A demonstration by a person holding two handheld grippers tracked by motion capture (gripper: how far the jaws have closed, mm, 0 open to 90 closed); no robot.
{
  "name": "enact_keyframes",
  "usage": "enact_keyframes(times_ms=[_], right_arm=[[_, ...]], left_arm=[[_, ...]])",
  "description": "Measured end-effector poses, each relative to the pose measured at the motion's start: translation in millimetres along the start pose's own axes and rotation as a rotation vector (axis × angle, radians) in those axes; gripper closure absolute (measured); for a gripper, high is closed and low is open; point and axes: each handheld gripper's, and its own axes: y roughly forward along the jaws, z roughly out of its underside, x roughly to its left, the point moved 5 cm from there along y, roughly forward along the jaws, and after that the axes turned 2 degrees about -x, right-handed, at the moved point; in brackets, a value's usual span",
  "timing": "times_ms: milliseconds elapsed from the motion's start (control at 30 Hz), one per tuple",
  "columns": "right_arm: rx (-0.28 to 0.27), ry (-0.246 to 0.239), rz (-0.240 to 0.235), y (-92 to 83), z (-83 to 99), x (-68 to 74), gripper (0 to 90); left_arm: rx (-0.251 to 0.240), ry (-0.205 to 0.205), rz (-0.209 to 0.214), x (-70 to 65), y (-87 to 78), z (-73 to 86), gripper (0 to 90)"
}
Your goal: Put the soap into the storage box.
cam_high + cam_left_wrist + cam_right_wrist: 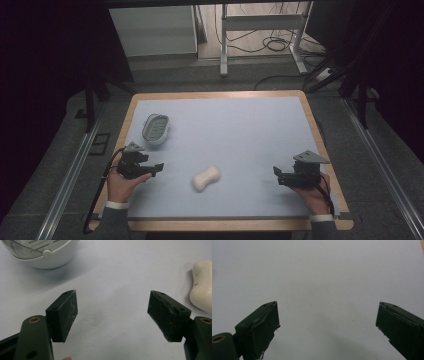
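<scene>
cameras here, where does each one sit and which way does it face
High view: fixed above the person's side, looking forward and down on the table; both hands, left gripper and right gripper show.
Left gripper view: rides the left gripper, looking along its open jaws over the mat toward the soap dish and soap.
Right gripper view: rides the right gripper, open jaws over bare mat.
Shared: the high and left gripper views both show the soap dish and soap.

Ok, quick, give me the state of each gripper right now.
Left gripper: open, nothing between its fingers; the soap bar lies off to one side, untouched.
Right gripper: open, holding nothing.
</scene>
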Motion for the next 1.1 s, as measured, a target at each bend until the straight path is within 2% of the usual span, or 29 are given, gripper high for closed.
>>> enact_keyframes(times_ms=[100,200,267,700,967,1033,1100], right_arm=[[-0.006,0.010,0.004,-2.4,0.5,-2.6,5.7],[-0.006,0.033,0.049,-4.0,1.8,-6.7,5.8],[-0.004,0.050,0.046,-5.0,3.0,-8.0,6.3],[-0.022,0.071,0.040,-7.4,4.0,-16.7,6.5],[-0.028,0.070,0.042,-9.0,3.0,-19.9,6.5],[-0.029,0.070,0.044,-9.1,2.5,-20.6,6.5],[-0.039,0.064,0.045,-10.6,1.1,-20.6,6.5]], left_arm=[[0.003,0.007,0.001,-1.6,-2.8,-1.5,24.6],[-0.008,0.008,0.008,-2.7,-5.7,-2.8,24.6],[-0.012,0.009,0.006,-2.4,-7.4,-3.2,24.6],[-0.028,0.019,-0.042,-8.4,-15.0,-6.6,25.4],[-0.028,0.042,-0.031,-16.5,-20.6,-9.4,24.6],[-0.028,0.040,-0.023,-17.5,-21.8,-10.8,24.5],[-0.024,0.022,-0.014,-17.6,-21.8,-12.6,24.1]])
